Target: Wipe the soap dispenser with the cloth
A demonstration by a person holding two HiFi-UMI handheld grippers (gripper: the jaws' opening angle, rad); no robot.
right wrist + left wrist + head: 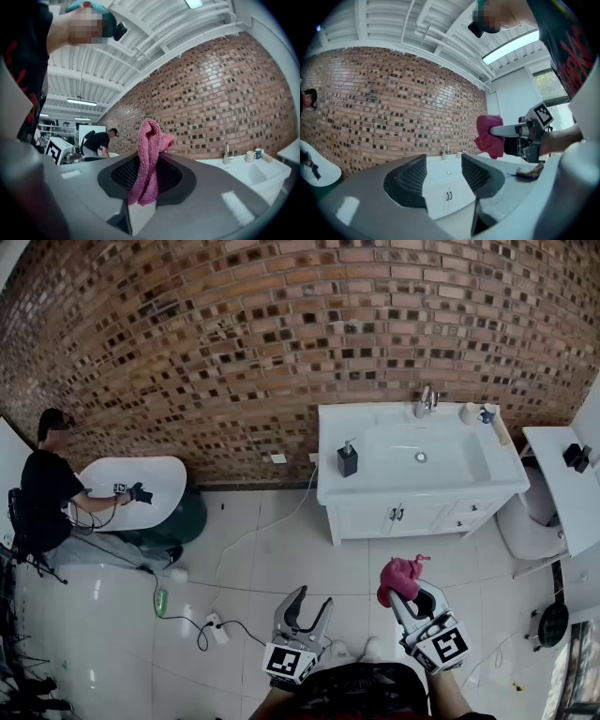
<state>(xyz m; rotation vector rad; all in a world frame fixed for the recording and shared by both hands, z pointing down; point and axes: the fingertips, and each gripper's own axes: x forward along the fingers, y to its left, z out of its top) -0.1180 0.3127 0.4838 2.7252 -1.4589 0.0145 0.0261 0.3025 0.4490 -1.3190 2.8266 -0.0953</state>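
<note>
A dark soap dispenser [348, 459] stands on the left part of the white vanity [330, 486], beside the sink basin. My right gripper [401, 594] is shut on a pink cloth [399, 578] [149, 159], whose folds bunch up above the jaws. In the left gripper view the cloth [490, 136] hangs from the right gripper [497, 133]. My left gripper [307, 607] [444, 174] is open with nothing between its fingers. Both grippers are held level over the tiled floor, well short of the vanity.
A tap [427, 399] and cups [473, 413] stand at the back of the vanity. A person [49, 489] works at a white bathtub [141, 491] on the left. Cables and a power strip [216, 627] lie on the floor. A toilet [527, 526] stands on the right.
</note>
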